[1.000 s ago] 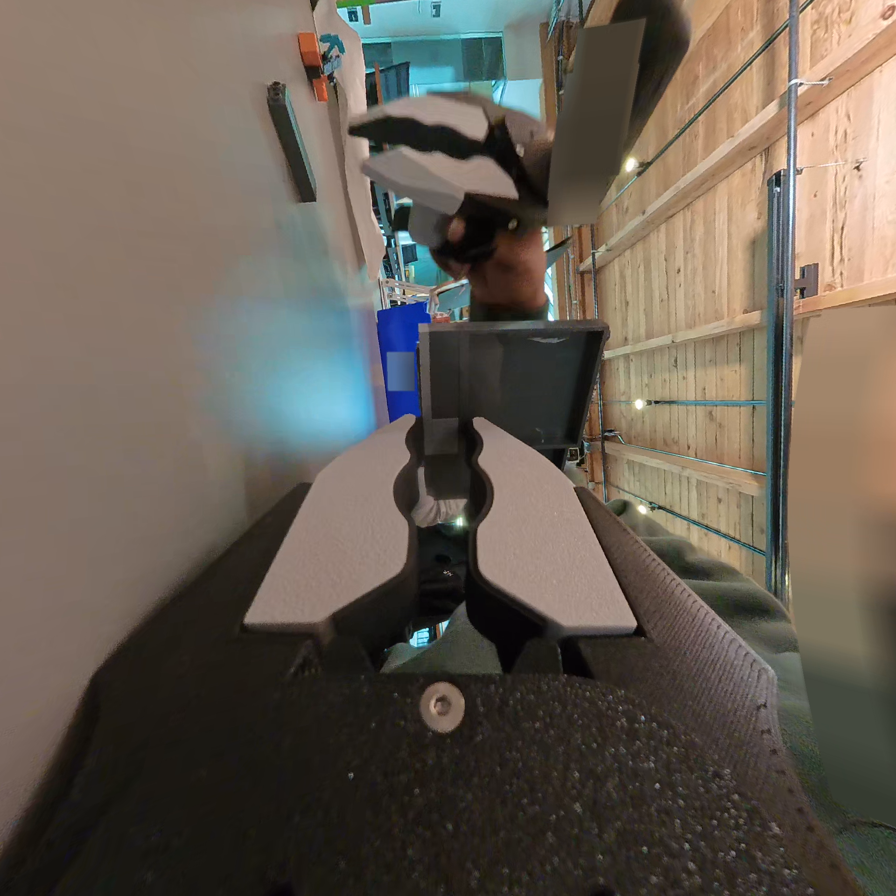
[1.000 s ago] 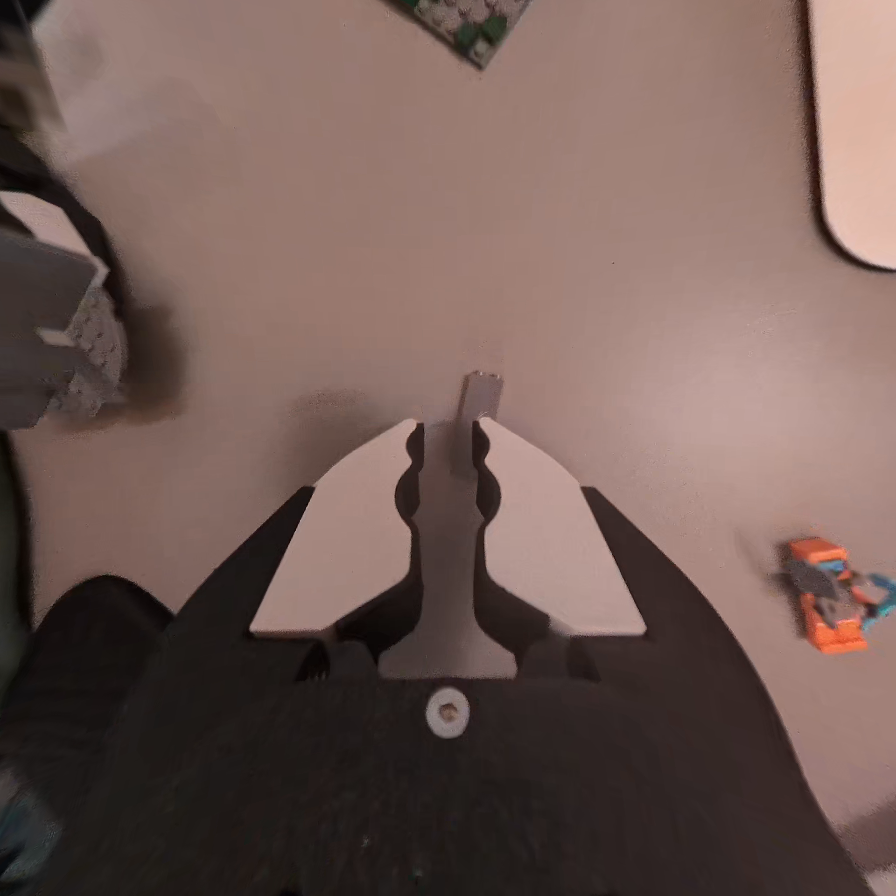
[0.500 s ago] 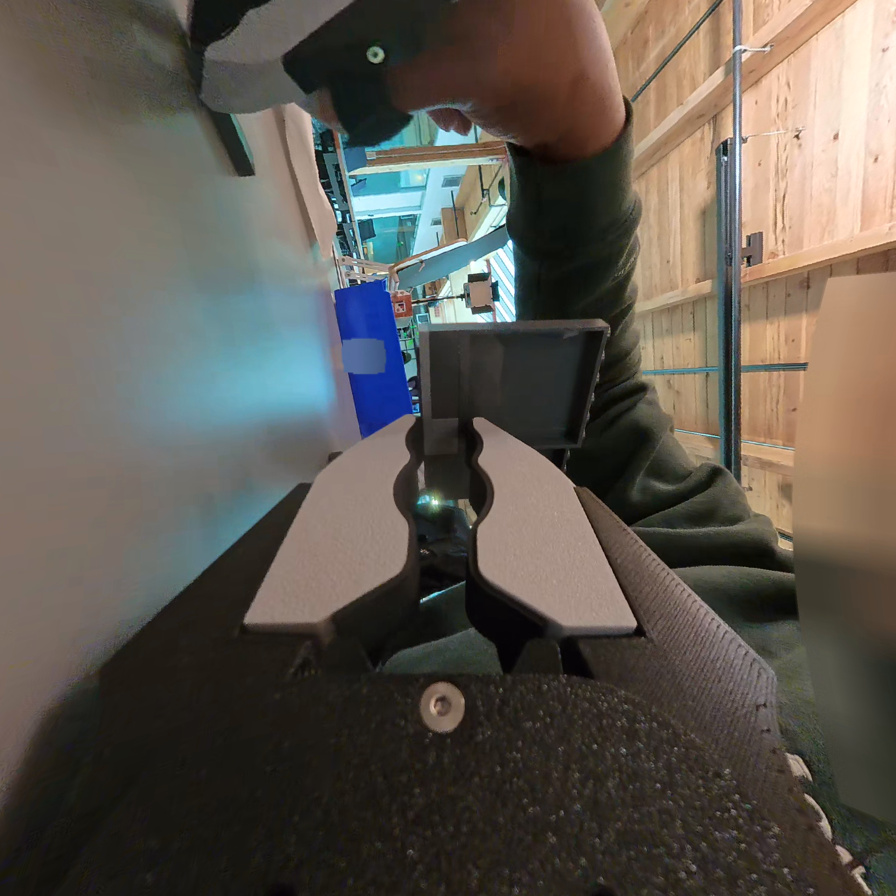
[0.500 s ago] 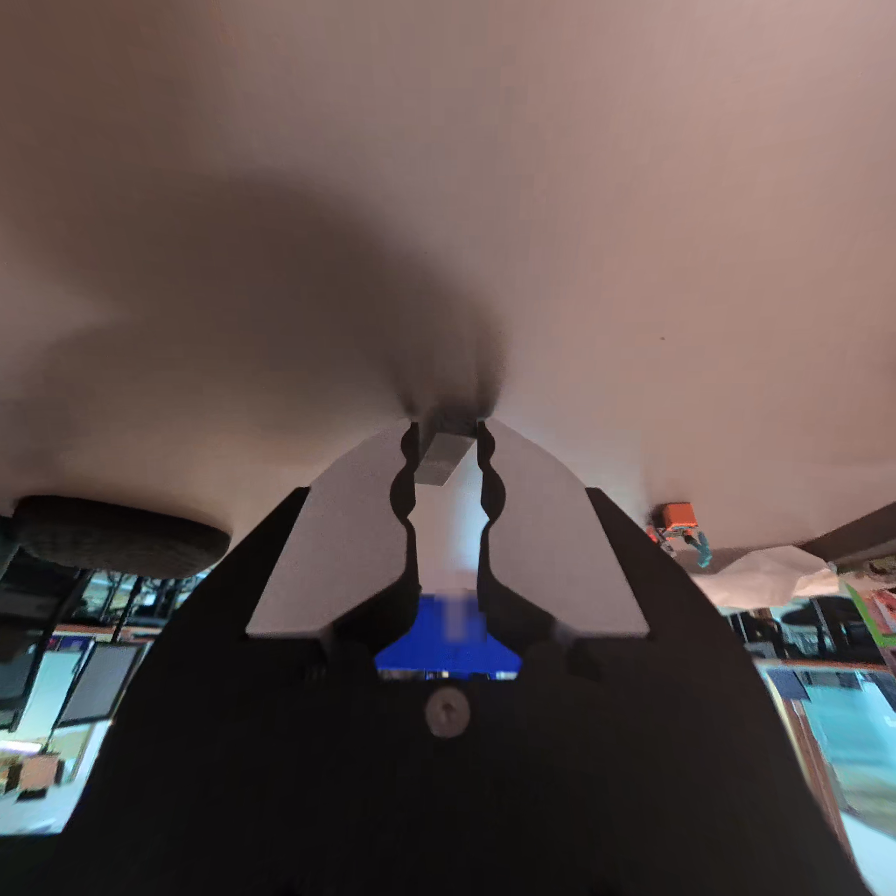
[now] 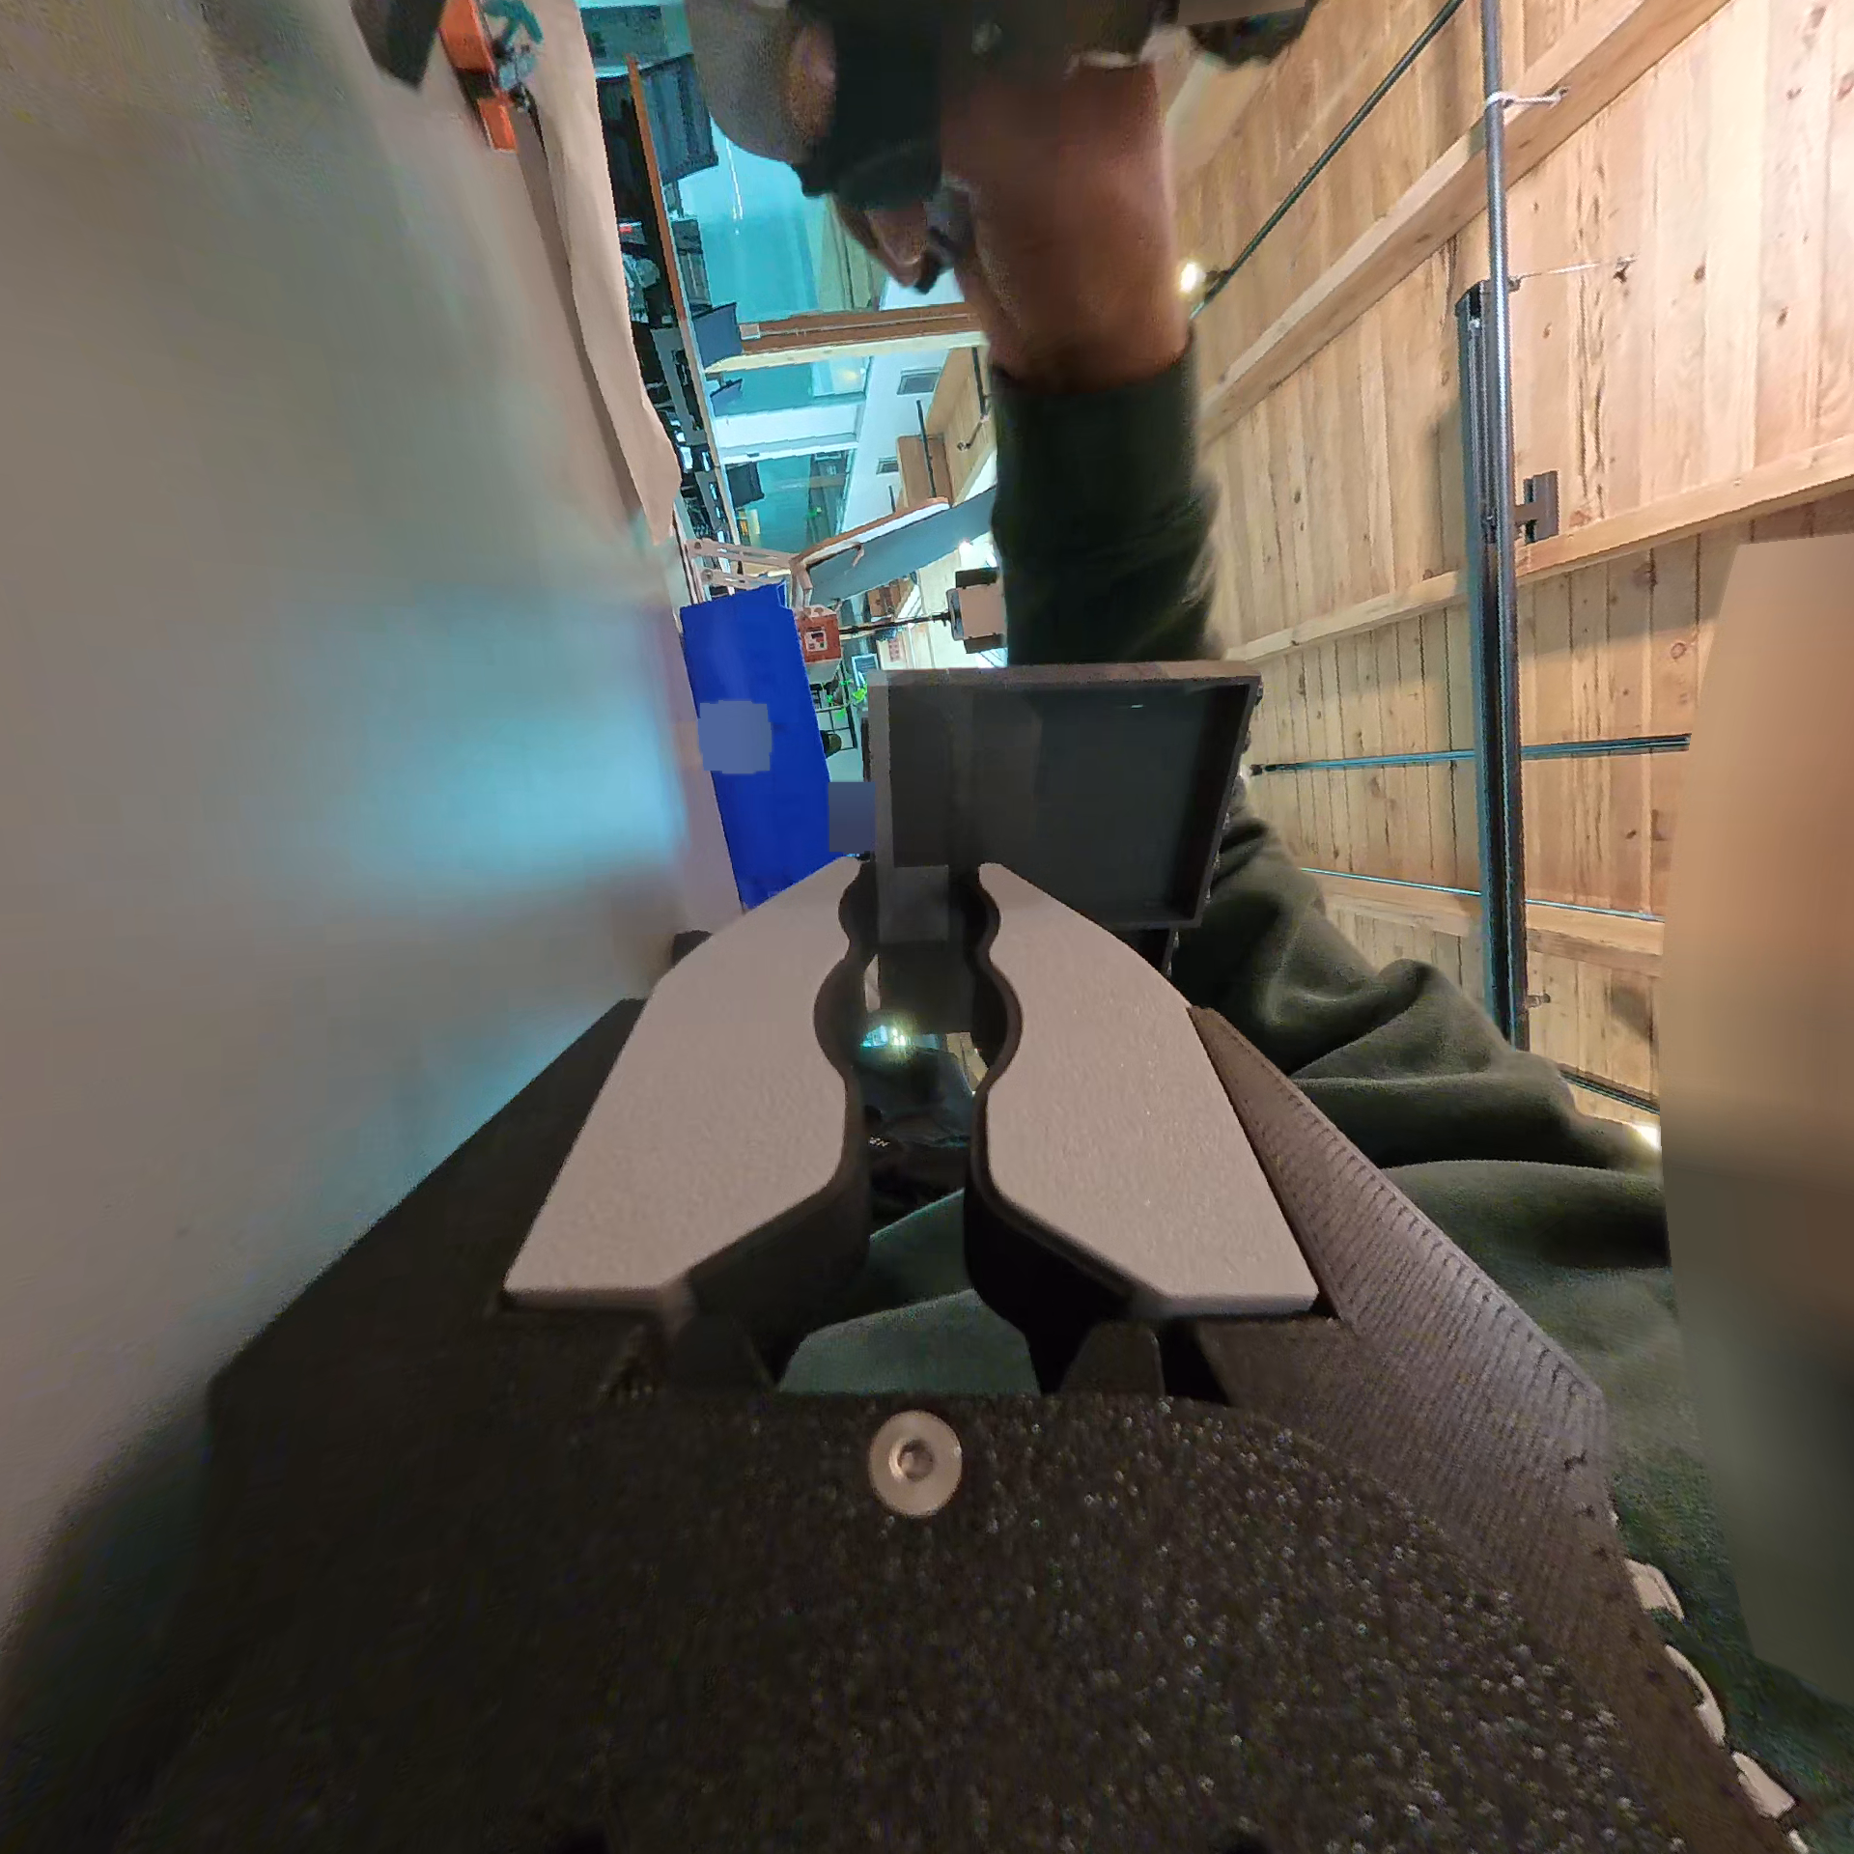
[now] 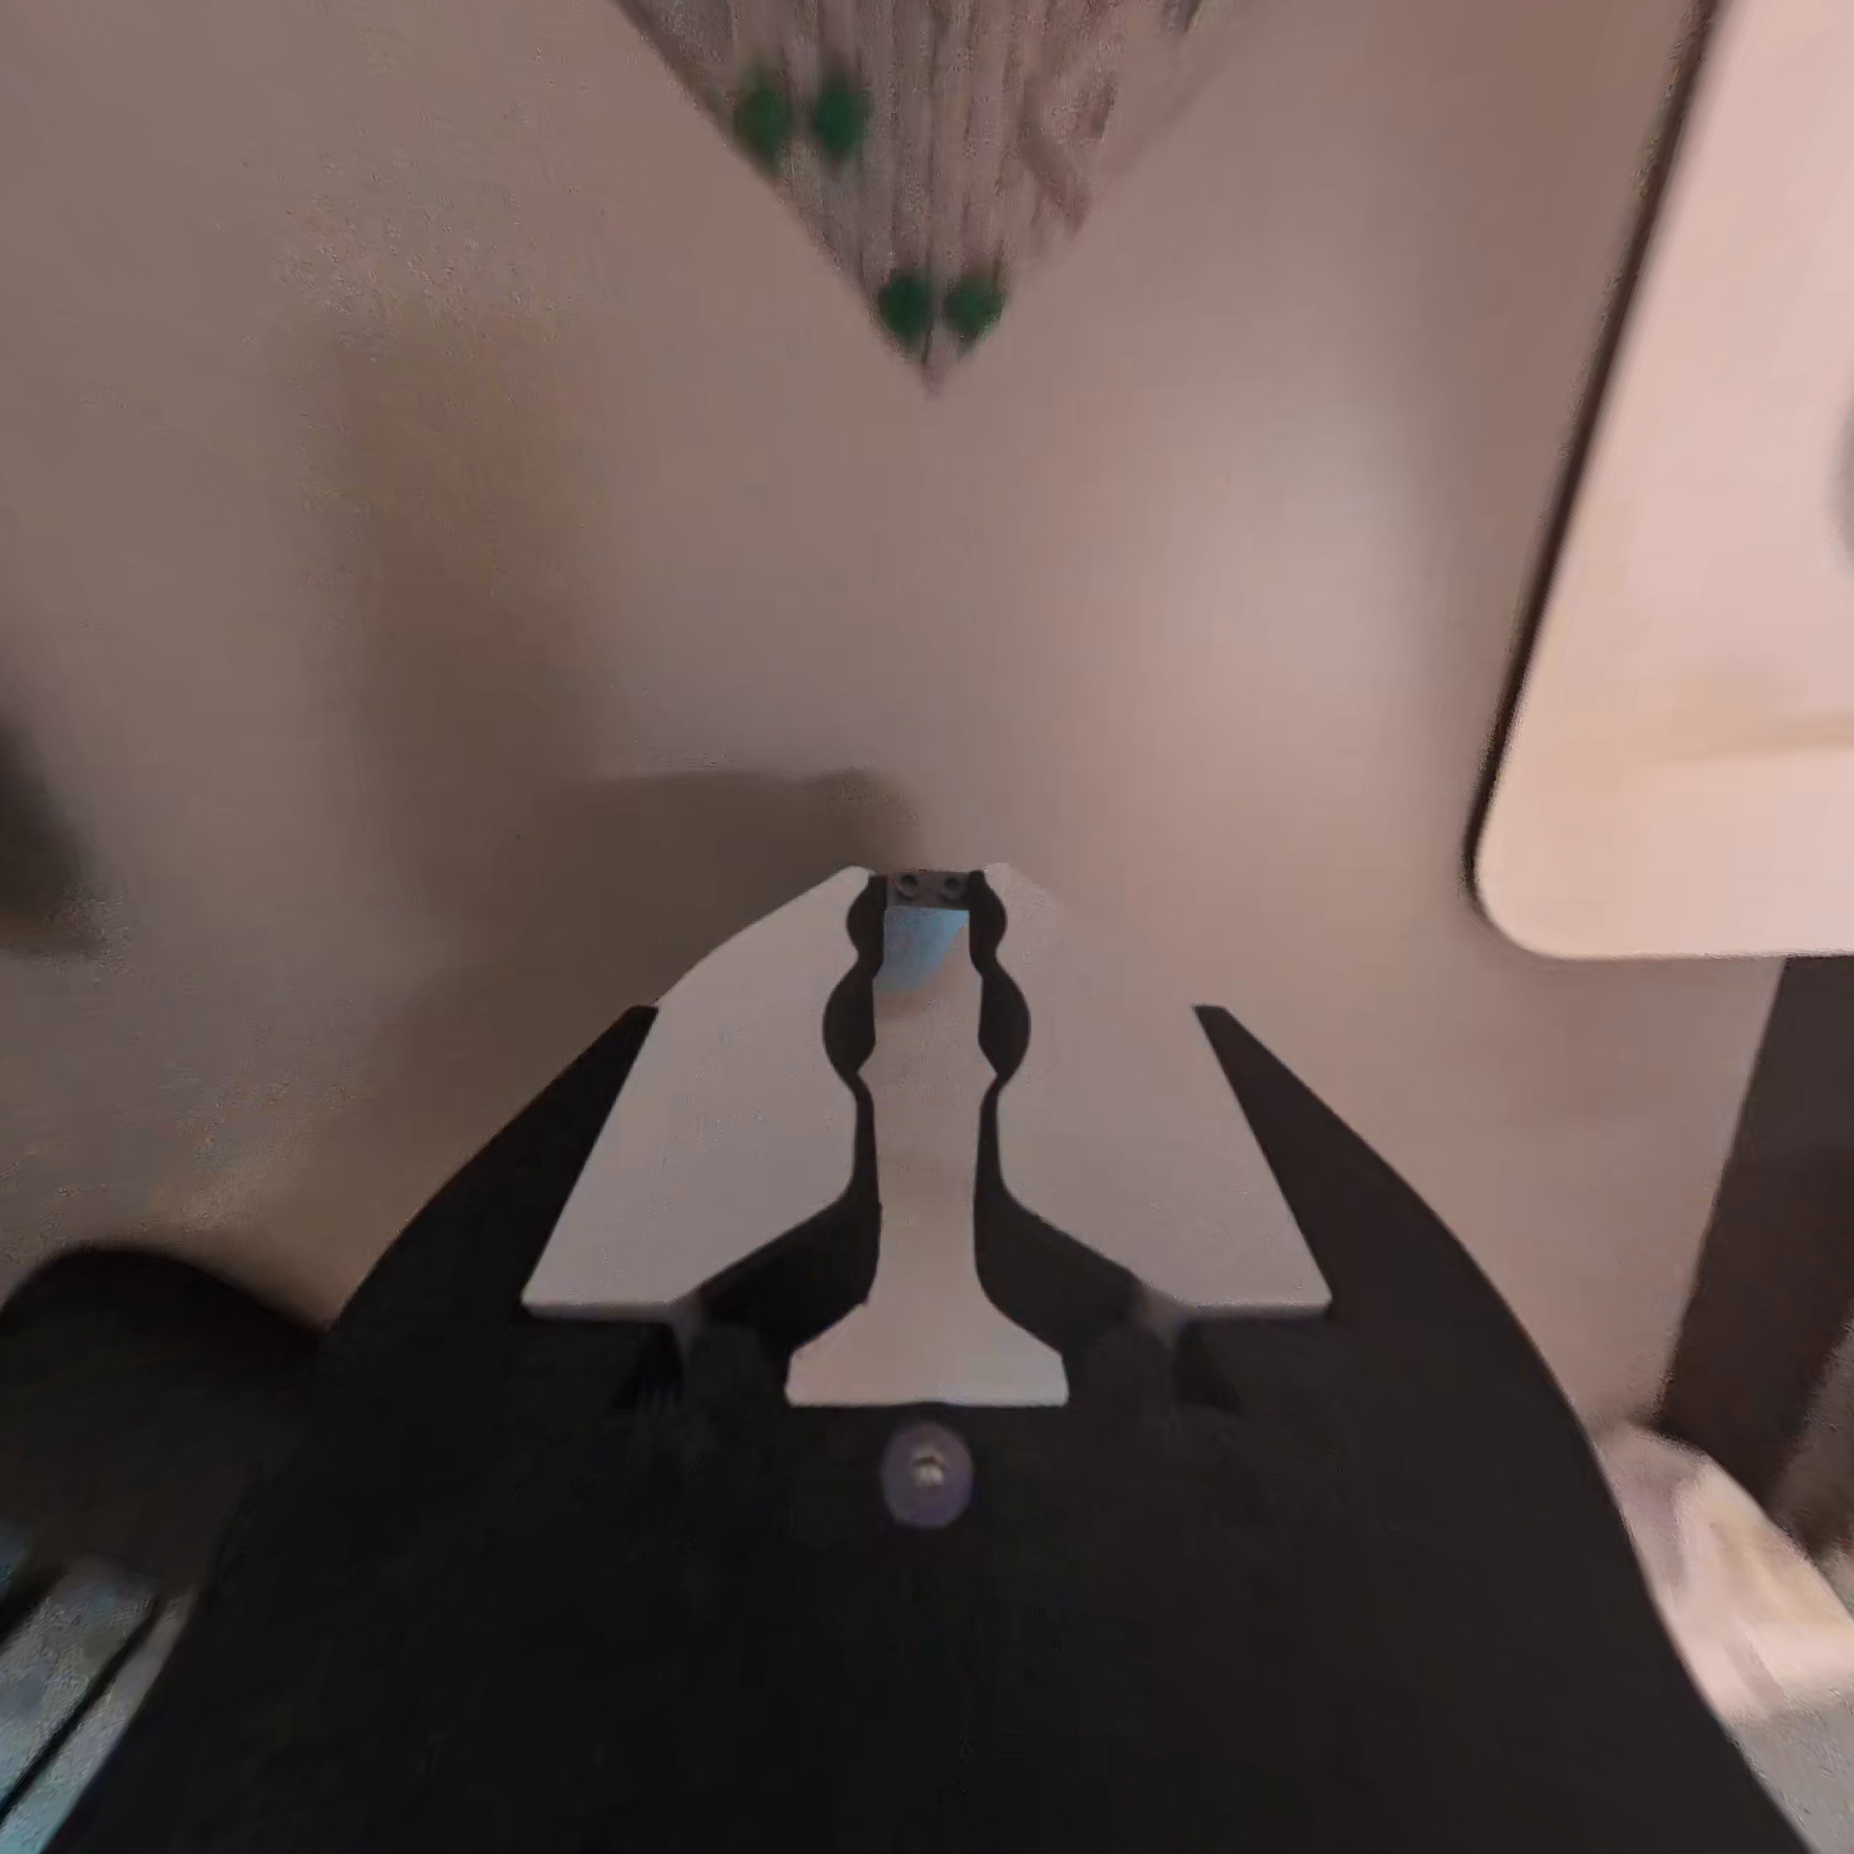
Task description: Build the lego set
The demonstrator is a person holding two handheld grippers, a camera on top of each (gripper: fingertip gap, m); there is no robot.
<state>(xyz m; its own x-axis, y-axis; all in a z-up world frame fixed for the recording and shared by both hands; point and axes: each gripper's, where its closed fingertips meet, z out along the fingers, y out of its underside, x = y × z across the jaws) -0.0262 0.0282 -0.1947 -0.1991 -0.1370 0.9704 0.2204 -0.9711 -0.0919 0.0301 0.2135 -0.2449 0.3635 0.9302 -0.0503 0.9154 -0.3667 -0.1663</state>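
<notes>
My left gripper (image 5: 915, 888) is shut on a large dark grey hollow Lego piece (image 5: 1063, 793) and holds it in the air beside the table, with its open underside facing me. My right gripper (image 6: 928, 875) is shut on a small dark grey Lego piece (image 6: 928, 887), pinched crosswise at the fingertips above the beige table (image 6: 502, 602). A grey studded baseplate (image 6: 953, 150) with green studs lies ahead of it, blurred. The hand (image 5: 1063, 251) holding the right gripper shows at the top of the left wrist view.
A white tray (image 6: 1706, 502) lies at the right on the table. An orange Lego model (image 5: 482, 50) sits far off on the table. A blue bin (image 5: 752, 762) and a wooden wall (image 5: 1505, 401) stand behind. A dark green sleeve (image 5: 1354, 1053) is close to the left gripper.
My right gripper closed on the small grey piece at the table, lifted it and swung to face the baseplate. My left gripper kept its hold on the large grey piece.
</notes>
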